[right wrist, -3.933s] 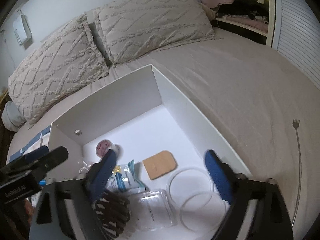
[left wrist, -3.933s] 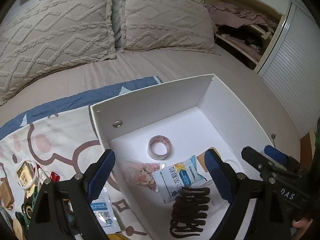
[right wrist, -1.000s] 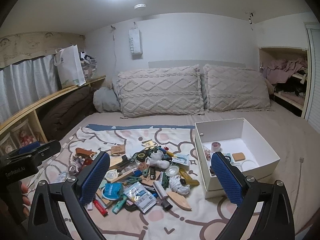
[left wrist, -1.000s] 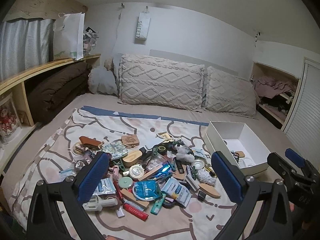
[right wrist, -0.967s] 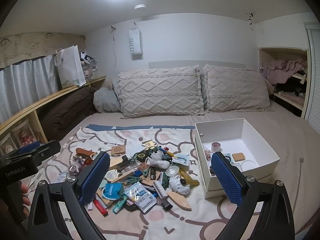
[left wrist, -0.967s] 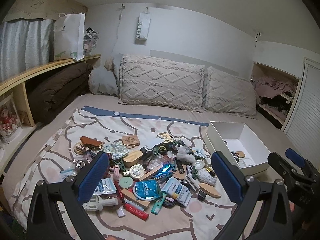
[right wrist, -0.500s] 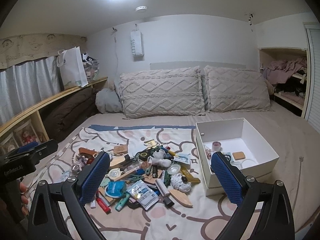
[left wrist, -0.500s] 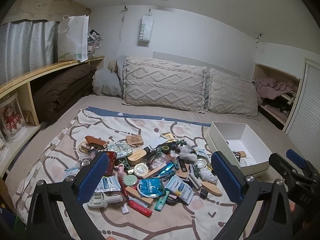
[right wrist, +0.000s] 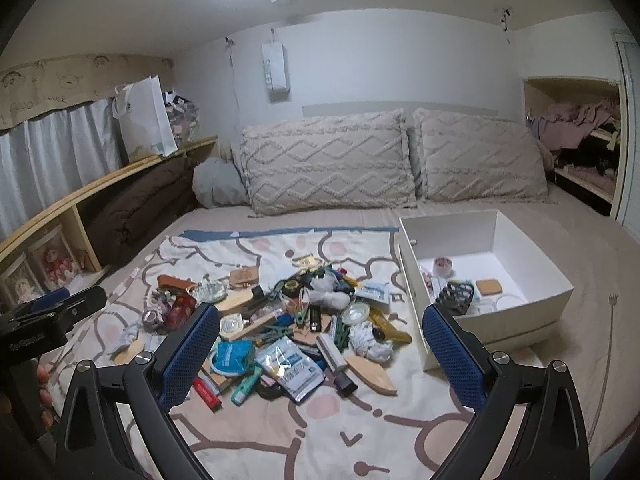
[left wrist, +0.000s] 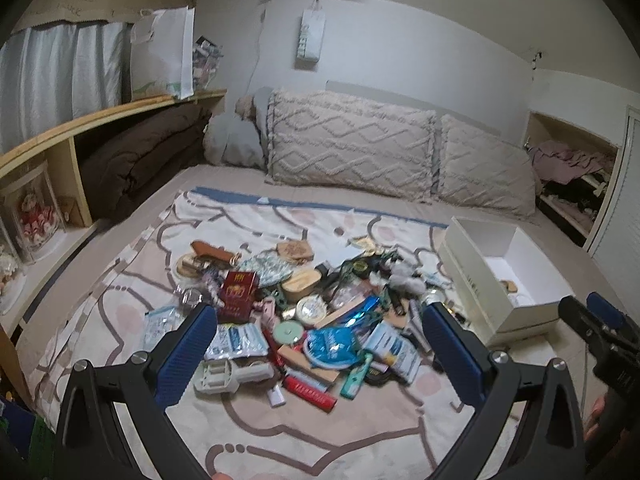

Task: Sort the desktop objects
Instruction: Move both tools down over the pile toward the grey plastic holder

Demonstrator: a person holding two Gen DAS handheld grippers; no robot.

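A heap of small objects [left wrist: 312, 304] [right wrist: 292, 320] lies on a patterned blanket [left wrist: 280, 432] [right wrist: 280, 432] on the bed: a red packet [left wrist: 239, 290], blue pouches, a wooden brush [right wrist: 370, 372], a green lighter [left wrist: 354, 376]. To its right stands a white box [left wrist: 472, 276] [right wrist: 416, 248] with a tape roll [right wrist: 443, 266], a black hair claw [right wrist: 456, 298] and a tan pad [right wrist: 489, 287] inside. My left gripper [left wrist: 320, 354] hangs open above the heap's near edge, holding nothing. My right gripper [right wrist: 320, 354] is open too, over the blanket between heap and box.
Two knitted pillows [right wrist: 328, 164] lean on the headboard. A wooden shelf [left wrist: 80, 132] with a brown duvet runs along the left wall. A closet niche [right wrist: 576, 140] with clothes is at the right. A back scratcher [right wrist: 608, 344] lies on the sheet right of the box.
Both grippers have pulled far back from over the box to a wide view of the bed. In the last half second the left one dipped closer to the heap.
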